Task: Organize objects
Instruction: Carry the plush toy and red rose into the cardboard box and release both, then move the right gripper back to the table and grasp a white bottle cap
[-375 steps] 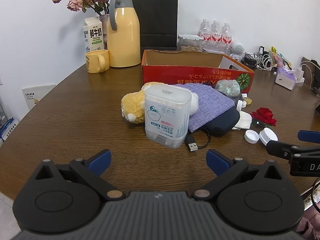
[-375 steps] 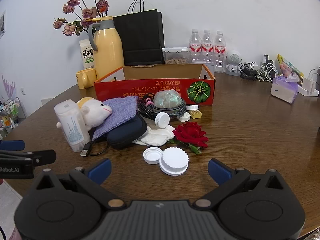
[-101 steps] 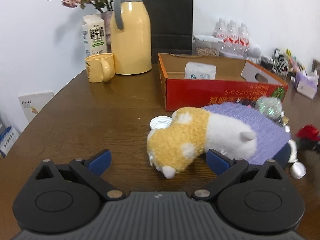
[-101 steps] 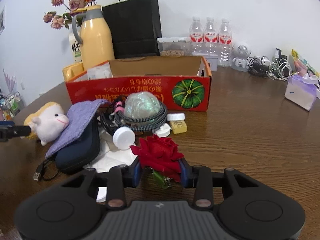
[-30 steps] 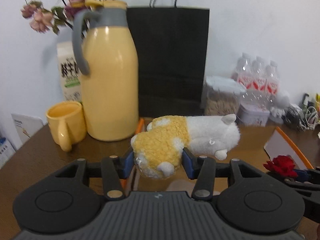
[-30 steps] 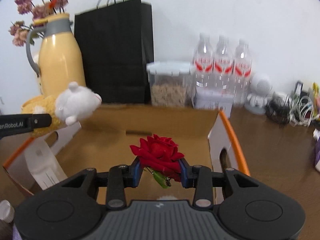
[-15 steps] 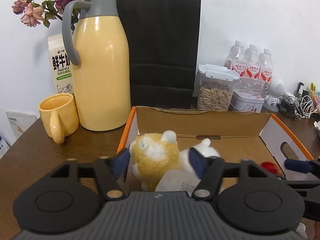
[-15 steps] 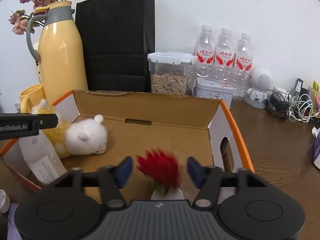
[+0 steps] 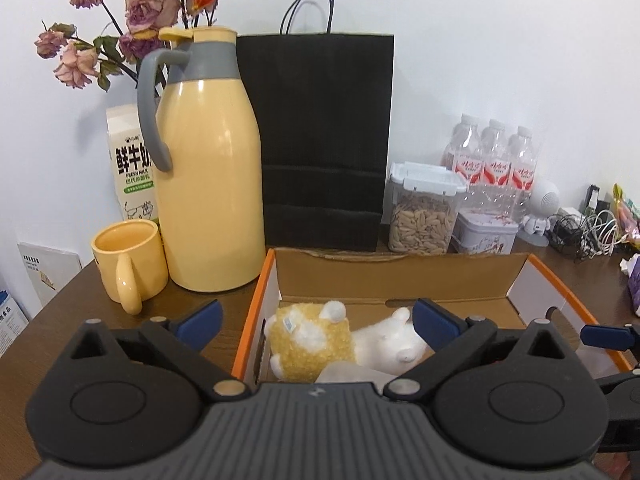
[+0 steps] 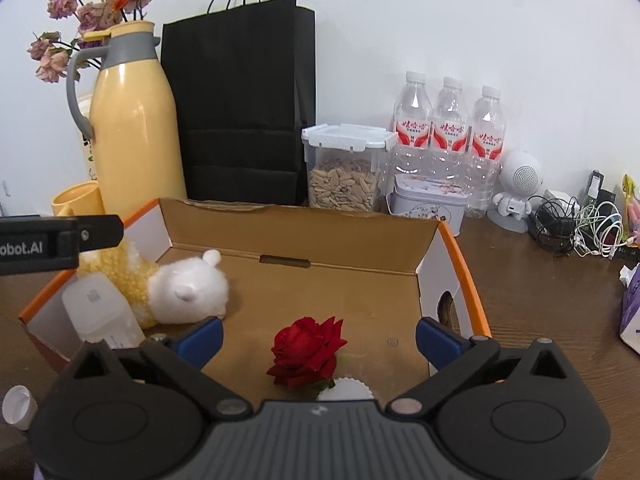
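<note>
The left gripper [image 9: 316, 316] hangs over the near-left corner of the box [image 9: 400, 276] with its jaws spread wide and nothing between them. Right below, the plush [image 9: 340, 344] lies on its side on the box floor, yellow body toward the left wall, white head toward the middle, touching a clear plastic container [image 9: 352, 374] that sits against the near wall.

The right gripper [image 10: 320, 334] is likewise wide open and empty, poised over the near middle of the box. The rose [image 10: 306, 352] rests on the cardboard floor between its spread fingers but free of them, bloom up, with a white ridged cap [image 10: 346, 390] just beside it toward the camera.

I judge this to be the release step: both items are down in the box and both claws have let go. Outside the box, a small white cap [image 10: 16, 406] is on the table [image 10: 540, 300] at the left edge of the right view, so the sorting probably is not over.

The next move calls for lifting each claw straight up and back, clear of the box walls, without snagging plush or petals, then reaching for whatever lies loose on the table. The yellow jug [image 9: 208, 184] and mug [image 9: 130, 264] stand close to the box's left side, so the left claw needs care when it swings out.
</note>
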A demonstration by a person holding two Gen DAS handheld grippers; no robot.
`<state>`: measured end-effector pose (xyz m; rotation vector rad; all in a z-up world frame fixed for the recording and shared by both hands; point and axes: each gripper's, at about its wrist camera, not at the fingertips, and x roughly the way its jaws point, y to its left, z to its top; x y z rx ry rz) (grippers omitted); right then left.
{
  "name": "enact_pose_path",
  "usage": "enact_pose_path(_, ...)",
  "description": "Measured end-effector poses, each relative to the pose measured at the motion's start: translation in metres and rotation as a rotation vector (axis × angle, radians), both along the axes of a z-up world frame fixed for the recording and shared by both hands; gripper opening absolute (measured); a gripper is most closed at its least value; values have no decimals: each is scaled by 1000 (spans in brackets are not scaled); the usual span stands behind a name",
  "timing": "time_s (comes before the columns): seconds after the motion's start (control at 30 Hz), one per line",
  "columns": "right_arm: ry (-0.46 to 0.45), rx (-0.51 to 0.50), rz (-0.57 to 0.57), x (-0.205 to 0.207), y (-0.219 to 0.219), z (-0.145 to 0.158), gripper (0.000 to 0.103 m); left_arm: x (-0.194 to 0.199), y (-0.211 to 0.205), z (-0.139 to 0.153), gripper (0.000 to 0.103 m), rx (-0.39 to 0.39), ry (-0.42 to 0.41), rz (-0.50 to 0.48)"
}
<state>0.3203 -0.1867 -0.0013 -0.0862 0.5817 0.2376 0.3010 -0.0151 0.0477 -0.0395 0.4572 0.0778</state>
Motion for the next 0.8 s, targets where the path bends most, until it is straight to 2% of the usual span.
enact_pose_path(0.17, -45, 18, 2, -17, -4, 17, 103, -20, 2, 15, 103, -22, -39, -20)
enact_pose_path(0.5, -170, 32, 22, -82, -14, 52, 103, -81, 8, 39, 103, -34, -85, -68)
enact_pose_path(0.8, -181, 33, 39, -143, -22, 55, 103, -136, 14, 52, 103, -23, -96, -87)
